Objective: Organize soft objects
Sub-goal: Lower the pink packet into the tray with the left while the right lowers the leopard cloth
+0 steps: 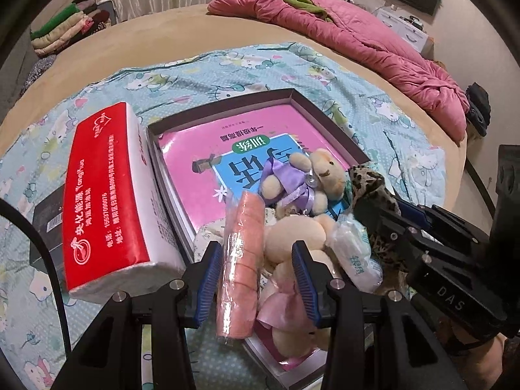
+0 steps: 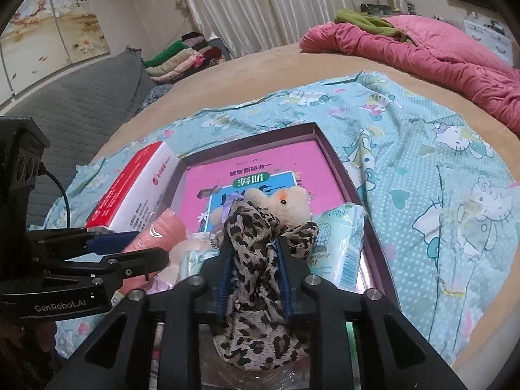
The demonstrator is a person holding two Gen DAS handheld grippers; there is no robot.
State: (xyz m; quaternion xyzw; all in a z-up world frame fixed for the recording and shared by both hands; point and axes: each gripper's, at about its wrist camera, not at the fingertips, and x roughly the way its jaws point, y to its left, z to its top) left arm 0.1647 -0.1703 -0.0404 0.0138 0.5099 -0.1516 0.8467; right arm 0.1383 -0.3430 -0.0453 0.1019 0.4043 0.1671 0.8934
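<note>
While the left wrist camera looks down on the bed, the left gripper stands with its blue pads apart, and between them lie a pink wrapped roll and a cream plush toy; the roll is just beside the left pad, but I cannot tell if either pad presses on it. Both soft things rest in a shallow box that holds a pink book. A small bear in a purple dress sits on the book, and a pale tissue packet lies to the right of the plush toy. A red tissue pack lies outside the box, touching its left wall, on a blue cartoon sheet. At the right edge the right gripper reaches in with a leopard-print cloth at its tip. From the right wrist camera, the right gripper has the leopard-print cloth bunched between its blue pads, which stand a little apart; the cloth fills the gap and touches both, hanging over the near part of the box. Behind it sits the bear, and a tissue packet stands to the right inside the box. The left gripper comes in from the left beside the pink roll. A pink quilt lies far back on the bed.
</note>
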